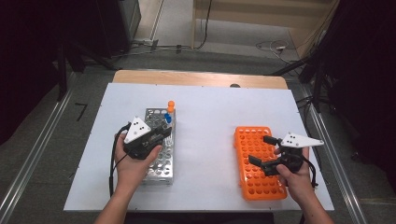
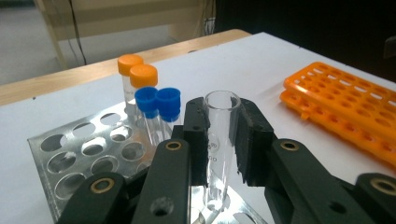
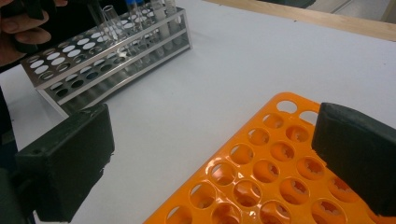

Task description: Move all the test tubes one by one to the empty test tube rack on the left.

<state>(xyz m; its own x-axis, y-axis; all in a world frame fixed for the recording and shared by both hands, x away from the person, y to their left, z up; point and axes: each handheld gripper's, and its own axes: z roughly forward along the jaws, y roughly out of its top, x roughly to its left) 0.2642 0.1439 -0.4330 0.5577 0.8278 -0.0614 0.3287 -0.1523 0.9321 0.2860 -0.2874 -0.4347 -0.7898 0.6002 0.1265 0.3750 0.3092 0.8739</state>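
- Left gripper (image 2: 219,140): clamped on an uncapped clear glass tube (image 2: 219,135), both black pads pressed against the tube's sides; held over the metal rack (image 1: 161,147) in the person's left hand (image 1: 133,163).
- Glass tube: upright between the pads, open mouth above them, rounded bottom just above the metal rack's top plate; cannot tell whether it touches the plate.
- Metal rack: on the white table sheet (image 1: 205,112), mostly bare round holes across its top plate.
- Two orange-capped tubes (image 2: 137,74) and two blue-capped tubes (image 2: 159,100): standing in the metal rack's far holes, just behind the glass tube as seen from the left gripper view, blue ones nearer, orange ones at the far edge.
- Right gripper (image 1: 264,151): jaws wide apart, nothing between them; held in the right hand (image 1: 296,177) over the orange rack (image 1: 257,163), well apart from the metal rack.
- Orange rack: flat on the white sheet to the right of the metal rack, holes bare where visible.
- Wooden table edge (image 1: 201,78): beyond the sheet, past the metal rack's far end.
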